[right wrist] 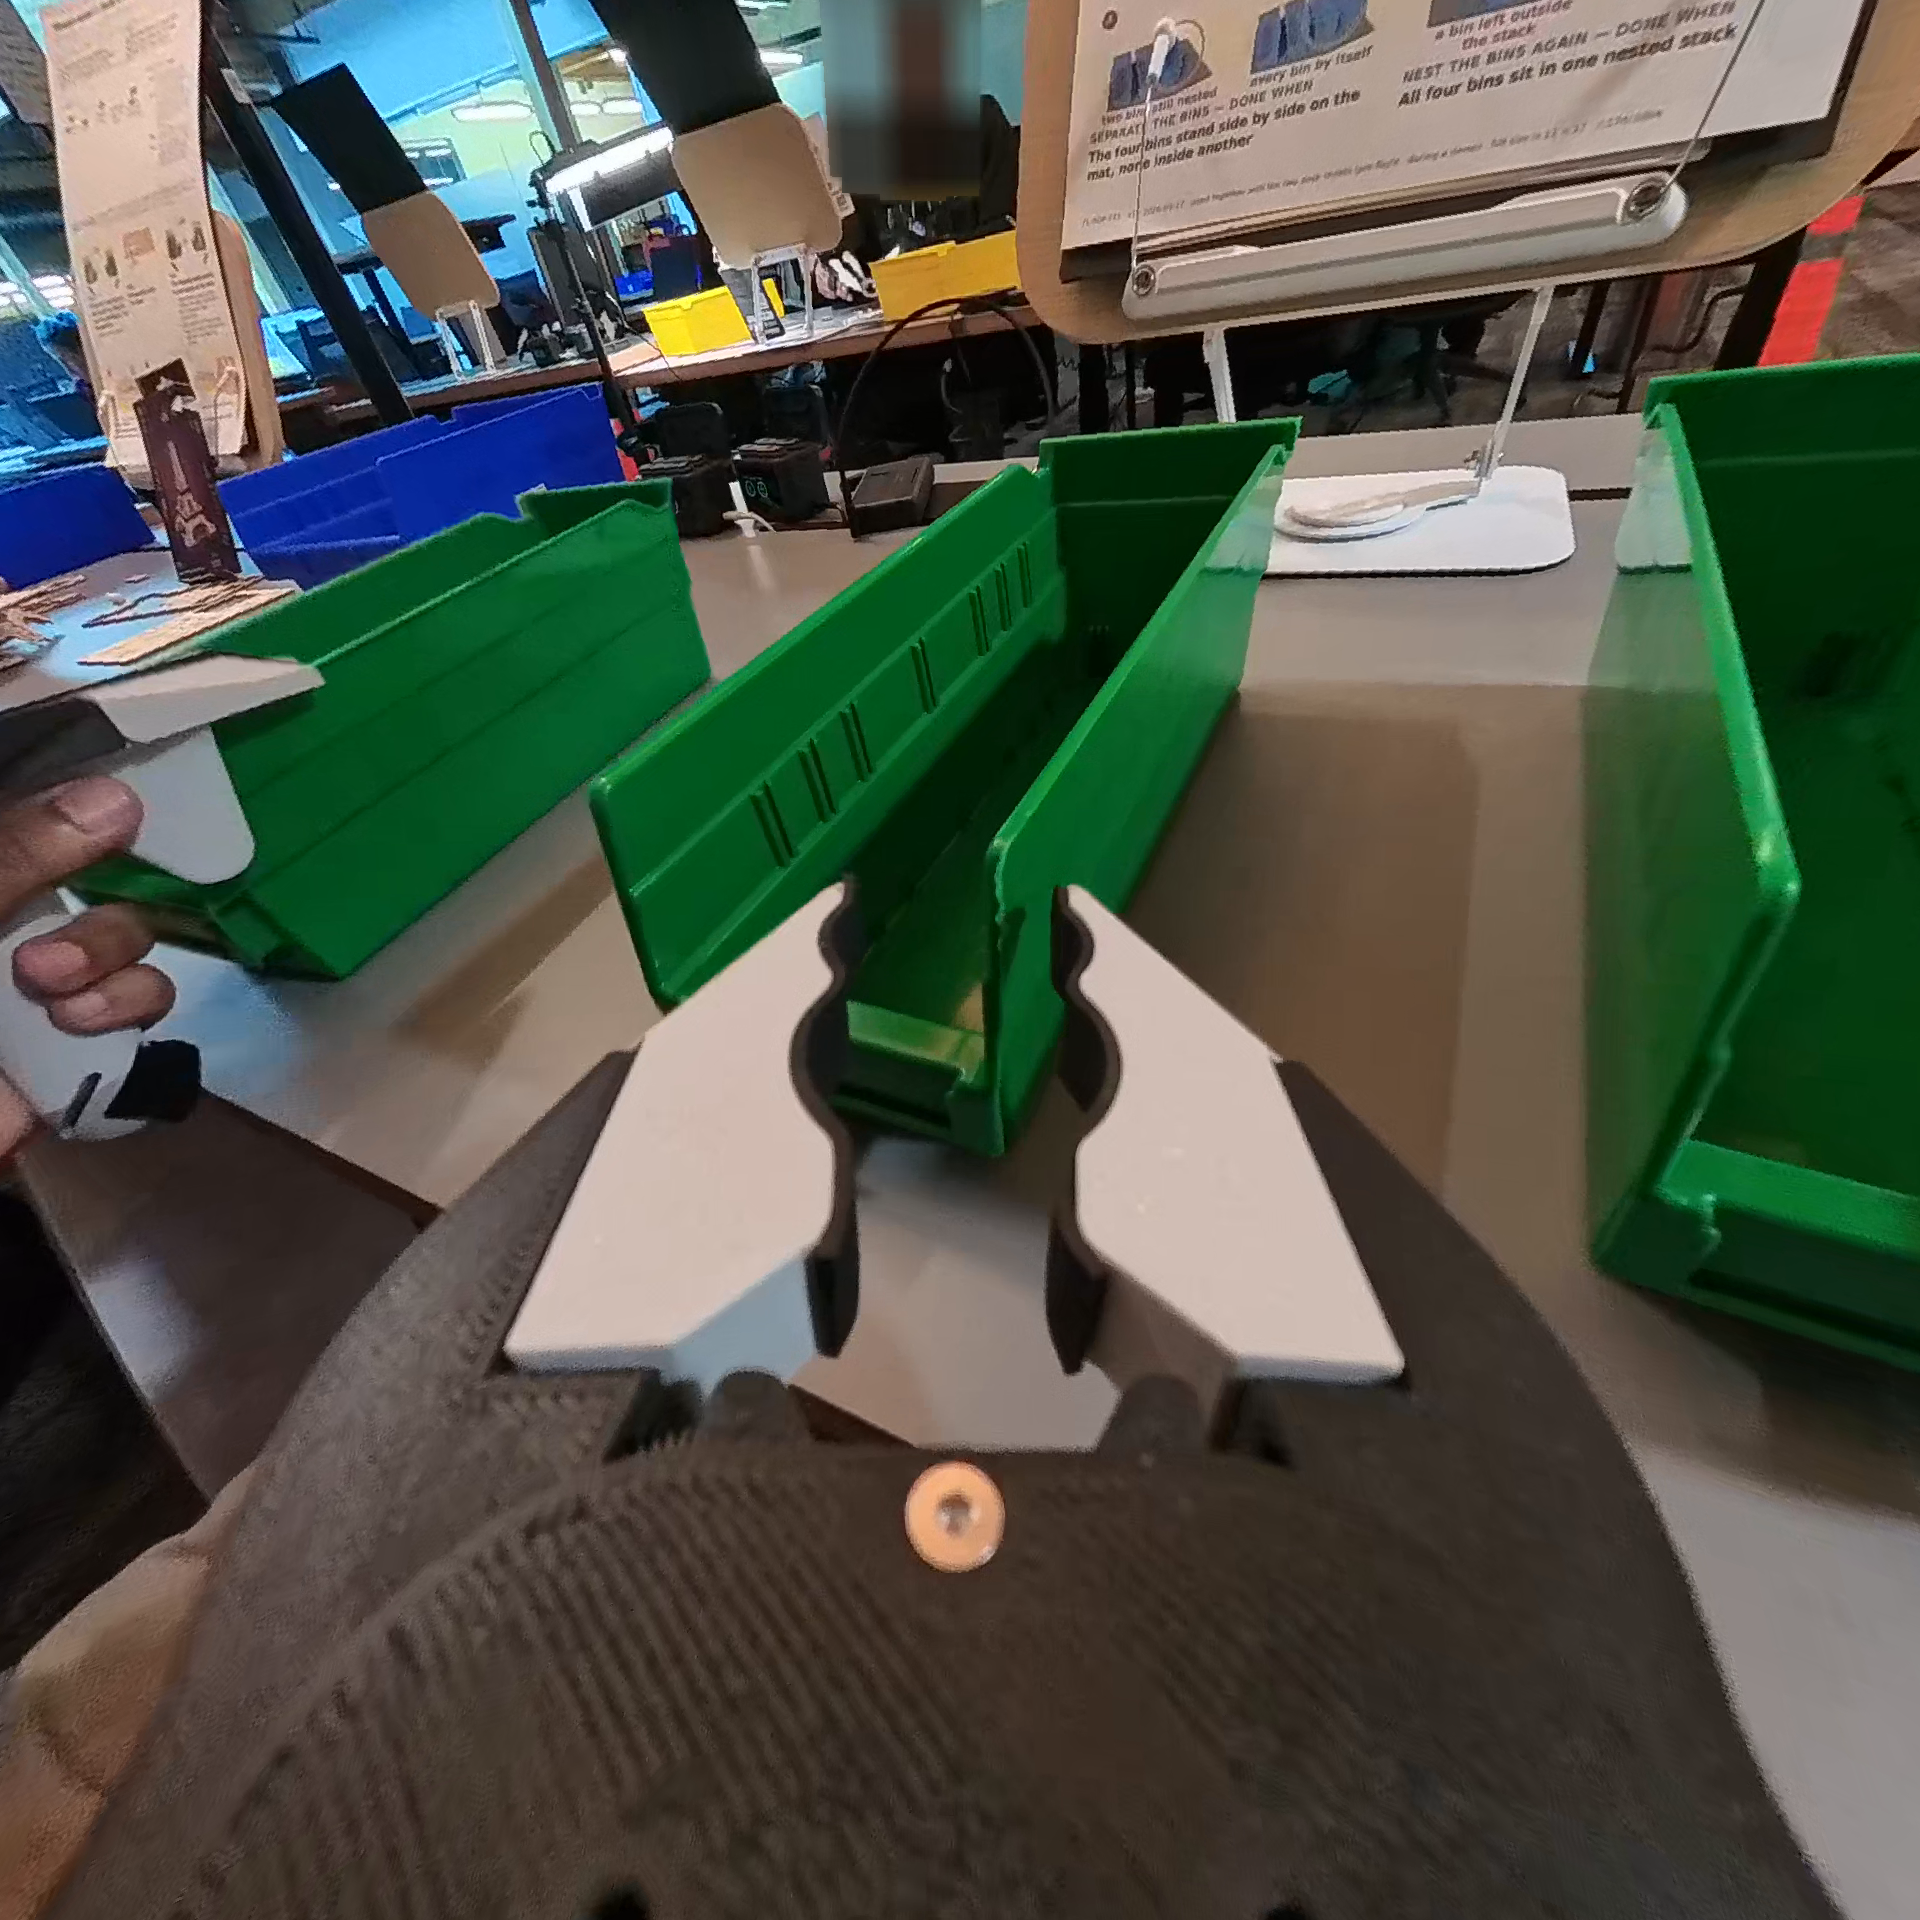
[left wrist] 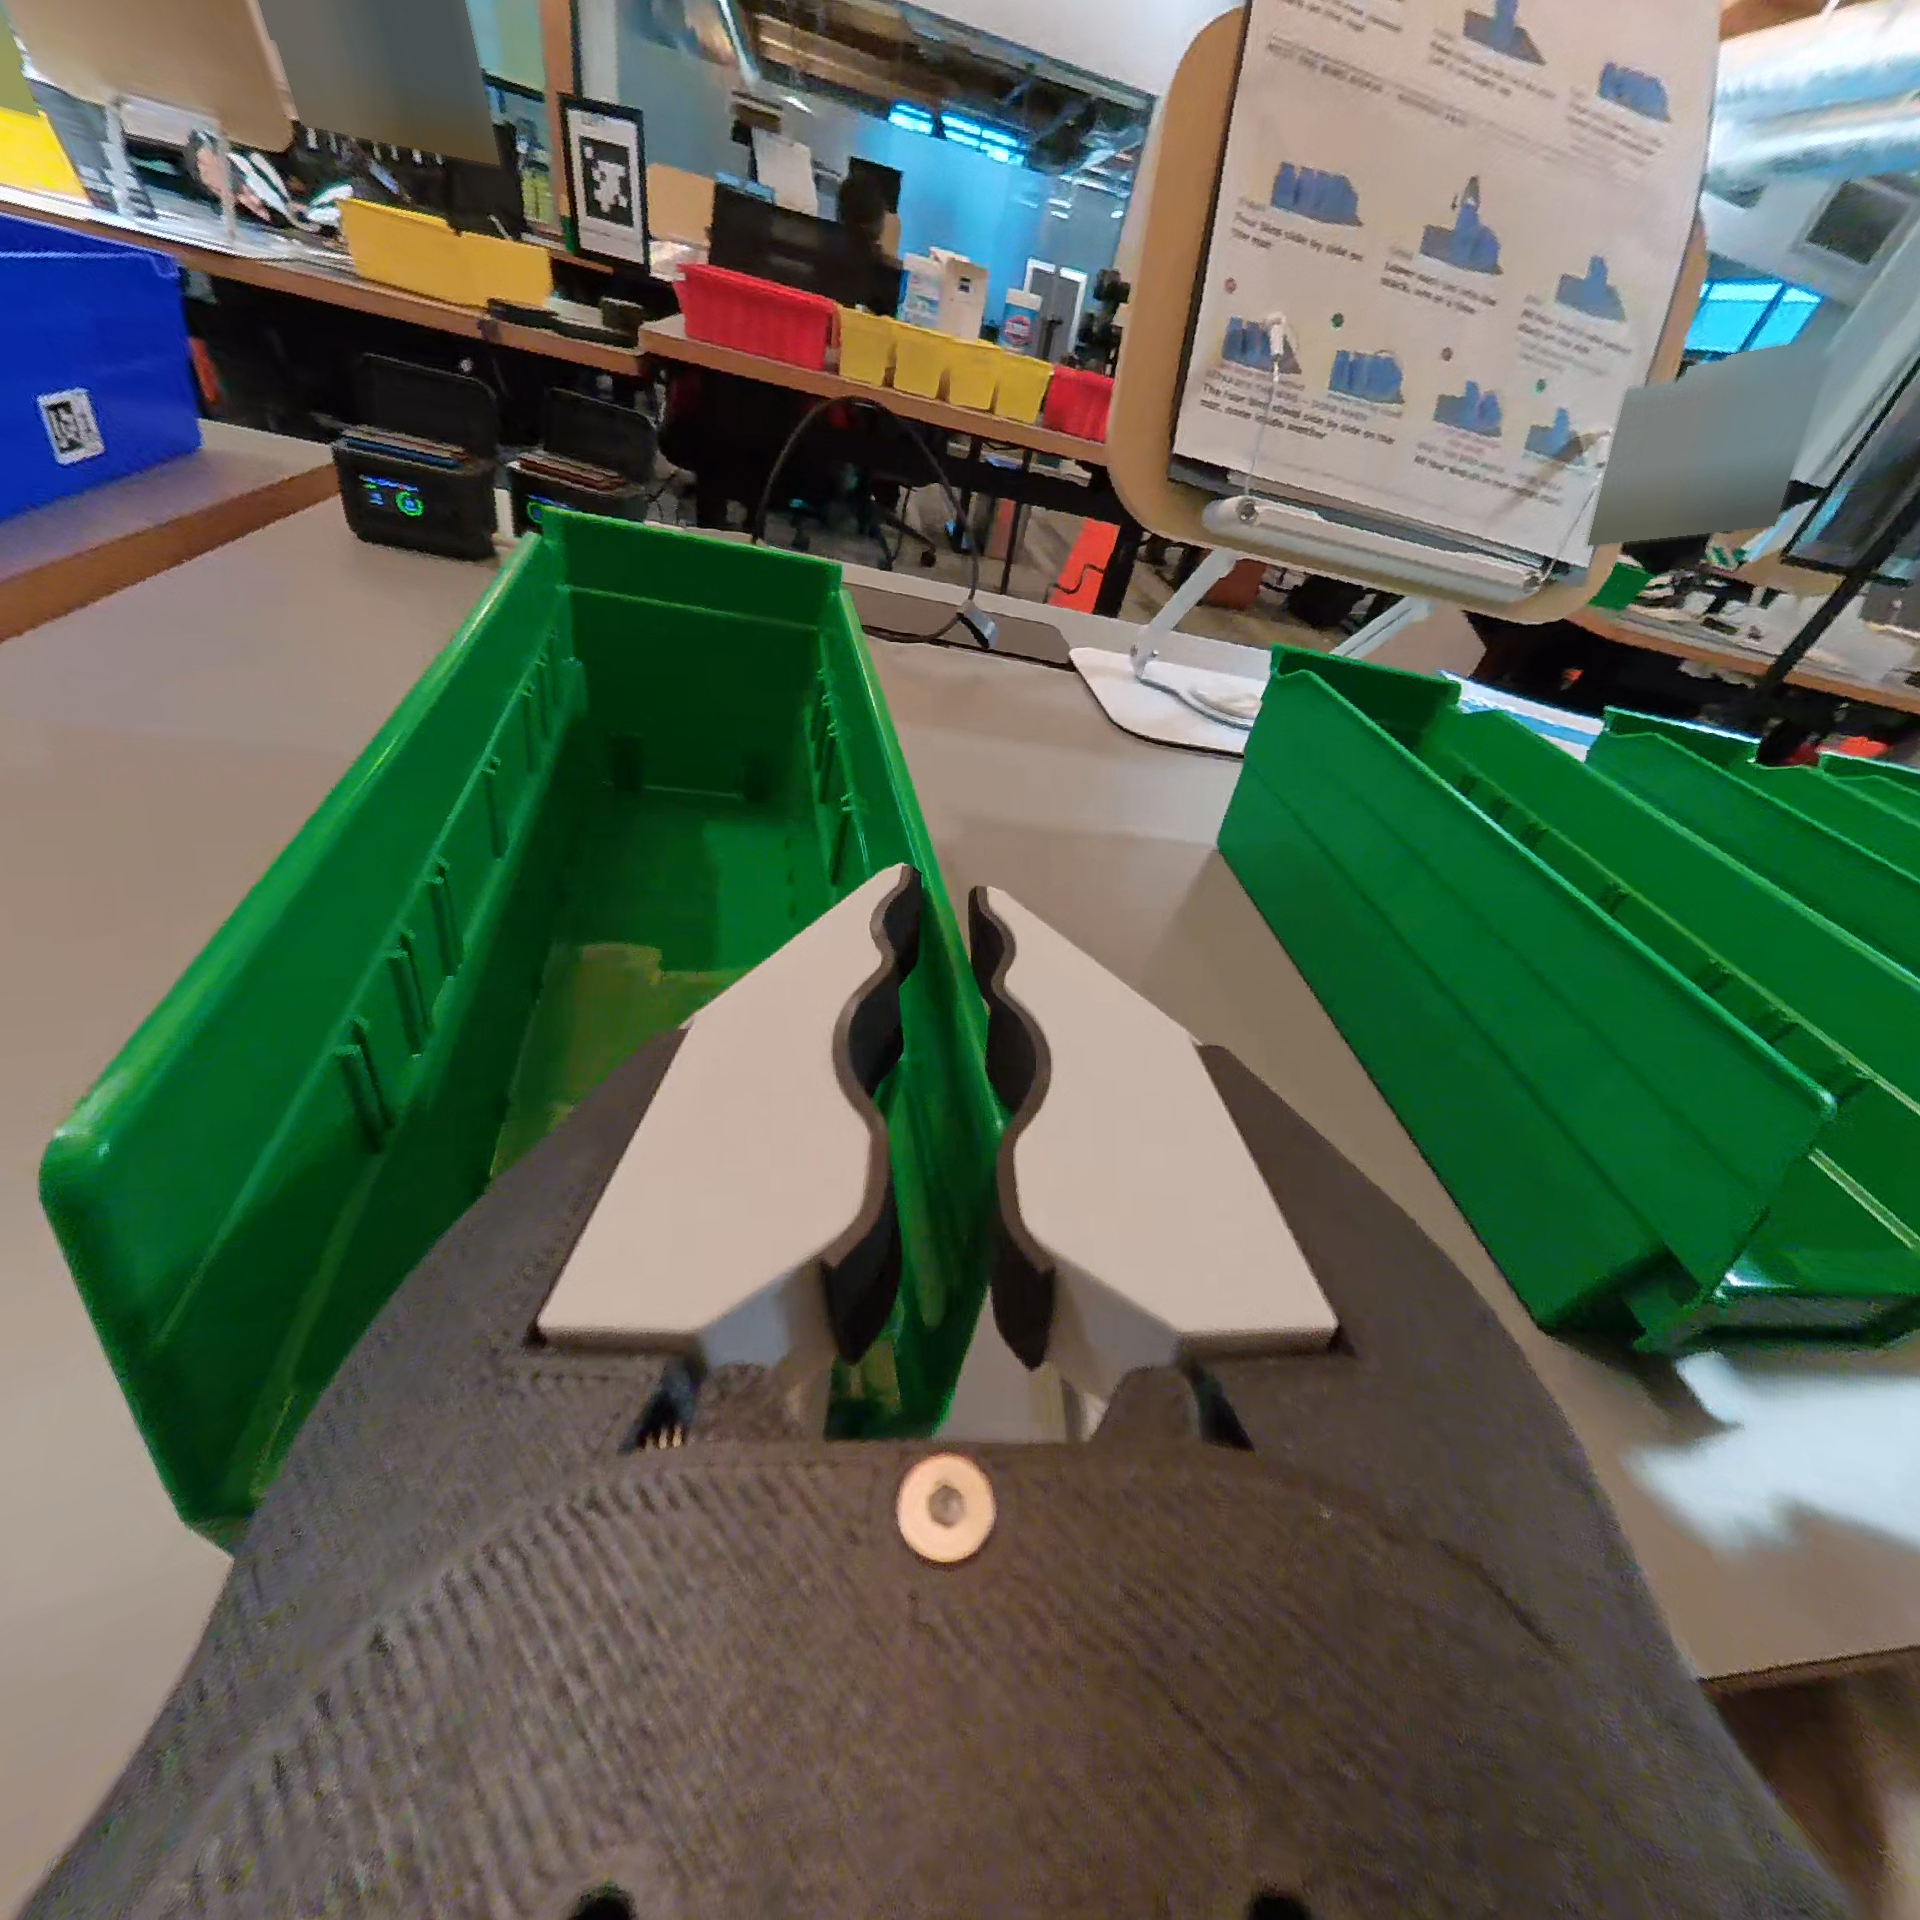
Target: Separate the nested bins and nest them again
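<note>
My left gripper (left wrist: 945, 894) is shut on the right side wall of a long green bin (left wrist: 312, 1039), which stands alone on the grey table. One of its fingers (right wrist: 197, 800) shows at the far left of the right wrist view, over the near end of that bin (right wrist: 468, 727). My right gripper (right wrist: 956, 904) is open, its fingertips on either side of the near right corner of a second green bin (right wrist: 831, 748). A third green bin (right wrist: 1745, 831) stands to the right. In the left wrist view, more green bins (left wrist: 1507, 1039) lie side by side at the right.
An instruction sheet on a stand (right wrist: 1403, 135) with a white base (right wrist: 1434, 520) stands behind the bins. Blue bins (right wrist: 416, 478) and black boxes (left wrist: 416, 499) sit at the back left. A person's hand (right wrist: 73, 831) holds the left gripper. The table's front edge (right wrist: 260, 1153) is near.
</note>
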`<state>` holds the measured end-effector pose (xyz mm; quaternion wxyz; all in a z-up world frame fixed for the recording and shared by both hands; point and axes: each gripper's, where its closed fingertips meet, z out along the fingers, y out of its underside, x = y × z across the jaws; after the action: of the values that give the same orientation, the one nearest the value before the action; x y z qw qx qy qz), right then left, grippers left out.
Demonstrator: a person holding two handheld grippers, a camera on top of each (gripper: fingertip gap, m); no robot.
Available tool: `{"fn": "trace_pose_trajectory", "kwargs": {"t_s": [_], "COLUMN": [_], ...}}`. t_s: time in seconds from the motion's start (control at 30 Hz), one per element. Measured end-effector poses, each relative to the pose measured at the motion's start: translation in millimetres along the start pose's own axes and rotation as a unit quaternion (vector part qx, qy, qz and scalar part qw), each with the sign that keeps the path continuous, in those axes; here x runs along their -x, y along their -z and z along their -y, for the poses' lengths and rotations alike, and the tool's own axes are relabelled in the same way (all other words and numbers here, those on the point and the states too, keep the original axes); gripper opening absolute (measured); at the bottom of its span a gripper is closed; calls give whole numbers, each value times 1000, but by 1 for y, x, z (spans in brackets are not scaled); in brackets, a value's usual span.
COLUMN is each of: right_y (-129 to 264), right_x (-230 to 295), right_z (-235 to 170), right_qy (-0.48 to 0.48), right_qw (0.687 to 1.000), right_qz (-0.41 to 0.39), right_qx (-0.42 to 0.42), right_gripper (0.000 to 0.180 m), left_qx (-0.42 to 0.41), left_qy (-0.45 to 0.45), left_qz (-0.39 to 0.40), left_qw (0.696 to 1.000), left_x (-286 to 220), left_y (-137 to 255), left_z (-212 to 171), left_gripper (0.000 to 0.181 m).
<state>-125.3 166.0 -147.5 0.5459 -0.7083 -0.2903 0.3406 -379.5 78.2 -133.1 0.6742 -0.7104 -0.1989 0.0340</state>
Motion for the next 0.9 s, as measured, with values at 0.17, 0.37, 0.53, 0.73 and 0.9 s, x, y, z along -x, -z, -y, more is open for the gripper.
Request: {"fn": "trace_pose_trajectory", "kwargs": {"t_s": [0.17,0.37,0.53,0.73,0.9], "right_y": [5,15,19,16,13], "right_x": [-2,-10,-14,-11,-5], "right_z": [-6,-12,-18,-17,-17], "right_qy": [24,48,45,46,53], "right_qw": [1000,998,998,998,998], "right_qz": [-8,-27,-33,-25,-15], "right_qx": [14,23,36,34,33], "right_gripper": [37,37,38,39,39], "left_qx": [2,1,3,6,8], "left_qy": [11,0,-11,-9,-8], "left_qz": [-13,-27,-29,-30,-27], "left_qw": [1000,1000,1000,999,1000], "left_x": [-9,-26,-32,-30,-27], "left_y": [-9,-24,-31,-29,-24], "left_z": [-1,-3,-4,-6,-7], "left_gripper": [7,10,11,11,21]}}
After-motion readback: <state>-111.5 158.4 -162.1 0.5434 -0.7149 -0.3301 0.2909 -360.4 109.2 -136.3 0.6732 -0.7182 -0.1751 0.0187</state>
